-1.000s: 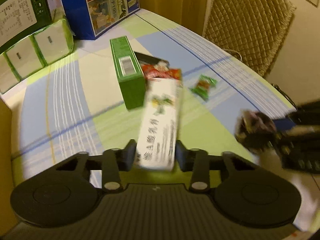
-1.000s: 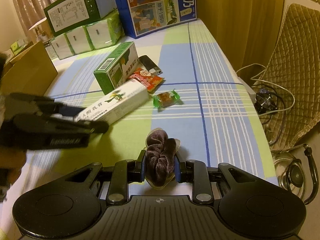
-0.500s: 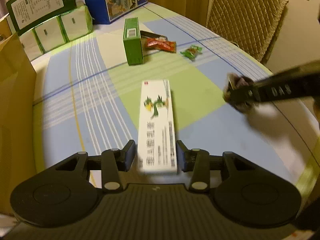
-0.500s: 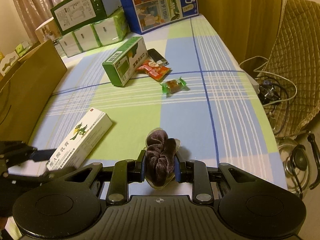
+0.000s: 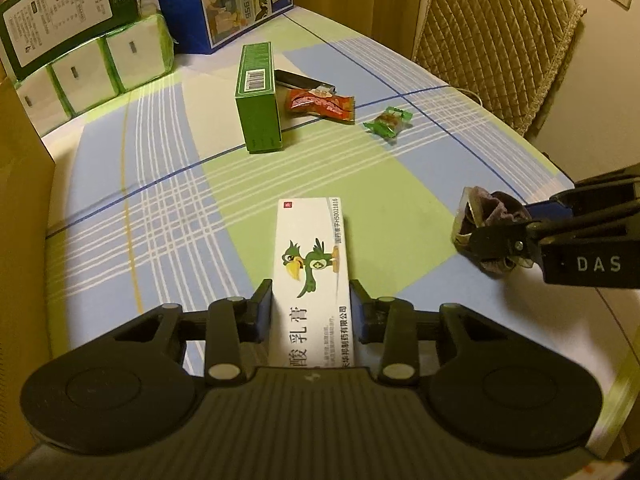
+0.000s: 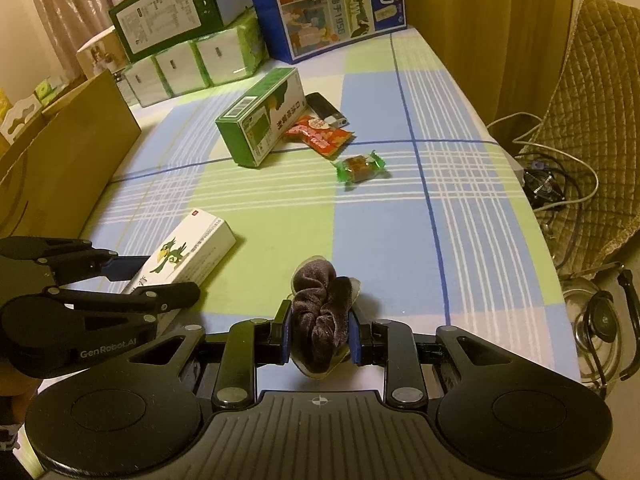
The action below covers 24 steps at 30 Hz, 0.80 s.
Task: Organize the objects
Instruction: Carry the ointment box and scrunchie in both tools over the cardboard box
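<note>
Lettering on the long white carton with a green cartoon parrot (image 5: 312,268) reads "酸乳膏"; it lies on the checked tablecloth (image 5: 160,208) with the left gripper (image 5: 311,314) clamped on its near end. "DAS" marks the right gripper (image 6: 319,334), closed on a dark purple velvet scrunchie (image 6: 320,312). Ahead stands a blue "1956" milk carton (image 6: 336,4).

Dim, warm yellowish indoor light; both views sharp, with strong fisheye bending at the edges and dark, vignetted corners.
</note>
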Each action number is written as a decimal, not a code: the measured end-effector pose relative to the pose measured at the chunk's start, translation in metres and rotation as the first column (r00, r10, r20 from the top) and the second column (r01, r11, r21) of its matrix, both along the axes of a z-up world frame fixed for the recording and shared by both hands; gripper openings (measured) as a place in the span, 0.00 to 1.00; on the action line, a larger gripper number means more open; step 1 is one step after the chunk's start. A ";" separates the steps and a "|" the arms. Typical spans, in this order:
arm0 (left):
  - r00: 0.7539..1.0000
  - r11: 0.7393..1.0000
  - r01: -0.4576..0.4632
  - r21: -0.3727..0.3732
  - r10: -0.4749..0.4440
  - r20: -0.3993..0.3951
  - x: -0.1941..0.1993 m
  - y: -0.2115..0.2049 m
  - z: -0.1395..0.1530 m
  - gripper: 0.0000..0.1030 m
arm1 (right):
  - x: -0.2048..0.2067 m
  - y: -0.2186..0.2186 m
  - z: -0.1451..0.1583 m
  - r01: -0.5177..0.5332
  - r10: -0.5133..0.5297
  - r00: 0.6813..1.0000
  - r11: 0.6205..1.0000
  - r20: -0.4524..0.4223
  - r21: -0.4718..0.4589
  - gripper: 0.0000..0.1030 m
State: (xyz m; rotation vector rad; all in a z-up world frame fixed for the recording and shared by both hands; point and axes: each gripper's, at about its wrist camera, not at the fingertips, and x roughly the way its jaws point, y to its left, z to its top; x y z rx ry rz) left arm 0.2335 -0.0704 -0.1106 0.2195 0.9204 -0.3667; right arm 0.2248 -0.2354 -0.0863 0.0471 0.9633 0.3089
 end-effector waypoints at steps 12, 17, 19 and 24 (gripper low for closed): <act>1.000 1.000 -0.007 -0.027 0.007 0.030 -0.031 0.007 0.032 0.32 | -0.011 0.005 0.033 -0.007 0.008 0.998 1.000 0.058 -0.017 0.23; 0.998 0.999 -0.026 -0.041 0.029 0.064 -0.050 0.015 0.058 0.32 | -0.022 0.011 0.052 -0.009 0.011 0.997 1.000 0.080 -0.016 0.23; 0.996 0.998 -0.036 -0.045 0.039 0.076 -0.058 0.020 0.070 0.32 | -0.029 0.014 0.063 -0.010 0.011 0.996 1.000 0.094 -0.007 0.23; 0.993 0.996 -0.062 -0.062 0.067 0.098 -0.082 0.034 0.097 0.32 | -0.055 0.030 0.088 -0.022 0.021 0.992 1.000 0.122 0.010 0.23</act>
